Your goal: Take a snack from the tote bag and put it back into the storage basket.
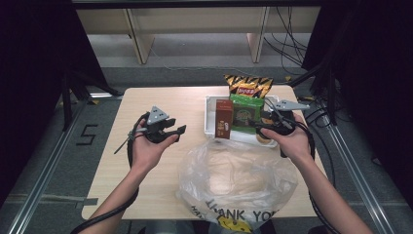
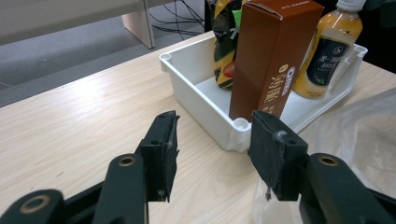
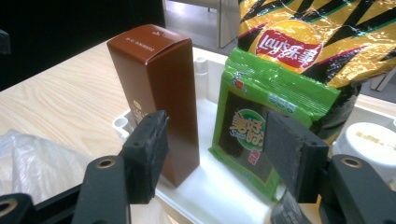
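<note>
A white tray [image 1: 209, 117] stands at the table's back right. In it a brown carton [image 1: 224, 119] stands upright, with a green snack packet [image 1: 246, 114] beside it and a yellow chips bag [image 1: 248, 87] behind. My left gripper [image 1: 175, 132] hovers open over bare table left of the tray, nothing between its jaws. In the left gripper view the gripper [image 2: 212, 128] faces the tray's corner [image 2: 238, 126], the carton [image 2: 273, 60] and an orange drink bottle [image 2: 329, 51]. My right gripper [image 3: 215, 128] is open, apart from the carton [image 3: 159, 79] and green packet [image 3: 252, 126].
A crumpled clear plastic bag [image 1: 234, 180] printed "THANK YOU" lies at the table's front edge, just before the tray. The bottle's white cap [image 3: 373, 140] sits close to the right gripper's right jaw. Bare wood [image 1: 146, 102] spreads across the table's left half.
</note>
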### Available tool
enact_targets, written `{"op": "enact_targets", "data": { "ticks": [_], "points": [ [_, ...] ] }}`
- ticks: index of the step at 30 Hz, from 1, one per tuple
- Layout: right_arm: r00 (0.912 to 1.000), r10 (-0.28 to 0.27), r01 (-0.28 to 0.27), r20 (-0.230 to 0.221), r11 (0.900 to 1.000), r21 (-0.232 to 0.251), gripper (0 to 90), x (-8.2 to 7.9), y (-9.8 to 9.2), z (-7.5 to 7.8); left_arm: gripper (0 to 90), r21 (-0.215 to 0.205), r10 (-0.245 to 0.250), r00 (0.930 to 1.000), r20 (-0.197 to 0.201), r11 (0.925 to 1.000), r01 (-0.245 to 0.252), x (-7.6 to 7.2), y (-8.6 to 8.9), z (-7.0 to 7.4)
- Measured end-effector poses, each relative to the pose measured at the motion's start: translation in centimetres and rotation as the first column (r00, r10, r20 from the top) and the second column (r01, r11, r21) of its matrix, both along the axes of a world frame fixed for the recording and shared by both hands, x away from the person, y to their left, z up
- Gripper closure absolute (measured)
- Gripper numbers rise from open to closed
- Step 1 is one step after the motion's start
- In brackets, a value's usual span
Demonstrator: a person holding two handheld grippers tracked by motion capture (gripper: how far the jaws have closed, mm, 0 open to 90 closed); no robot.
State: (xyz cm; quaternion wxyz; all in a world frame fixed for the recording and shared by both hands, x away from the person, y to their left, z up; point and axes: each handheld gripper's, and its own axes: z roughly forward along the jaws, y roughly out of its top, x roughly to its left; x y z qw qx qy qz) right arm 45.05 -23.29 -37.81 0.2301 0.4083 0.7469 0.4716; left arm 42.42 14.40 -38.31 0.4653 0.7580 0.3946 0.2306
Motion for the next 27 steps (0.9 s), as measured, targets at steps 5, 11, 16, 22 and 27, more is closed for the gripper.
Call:
{"op": "enact_targets", "data": {
  "ticks": [5, 11, 16, 22, 27],
  "points": [
    [0.9998, 0.012, -0.012, -0.013, 1.0, -0.004, 39.4, -0.7, -0.7, 0.3, 49.0, 0.006, 0.015, 0.9999, 0.005, 0.9999, -0.015, -0.8, 1.0, 0.1],
    [0.9995, 0.001, -0.001, -0.031, 1.0, -0.004, 38.1, -1.8, -1.7, 0.1, 48.3, -0.006, 0.02, 0.9998, 0.007, 0.9998, -0.02, -1.7, 1.7, -0.1],
    [0.9992, -0.011, 0.012, -0.039, 1.0, 0.014, 36.4, -2.6, -2.3, -0.4, 47.0, -0.002, 0.021, 0.9997, 0.007, 0.9998, -0.021, -2.6, 2.6, -0.7],
    [0.9986, -0.047, 0.048, -0.026, 0.998, 0.04, 35.4, -3.6, -3.7, -0.6, 44.8, -0.035, 0.062, 0.9979, 0.019, 0.9975, -0.061, -3.9, 4.4, -1.9],
    [0.9984, -0.05, 0.051, -0.027, 0.998, 0.032, 35.4, -4.4, -5.1, -1.4, 44.2, -0.044, 0.098, 0.9948, 0.03, 0.9944, -0.096, -5.4, 5.7, -2.9]
  ]
}}
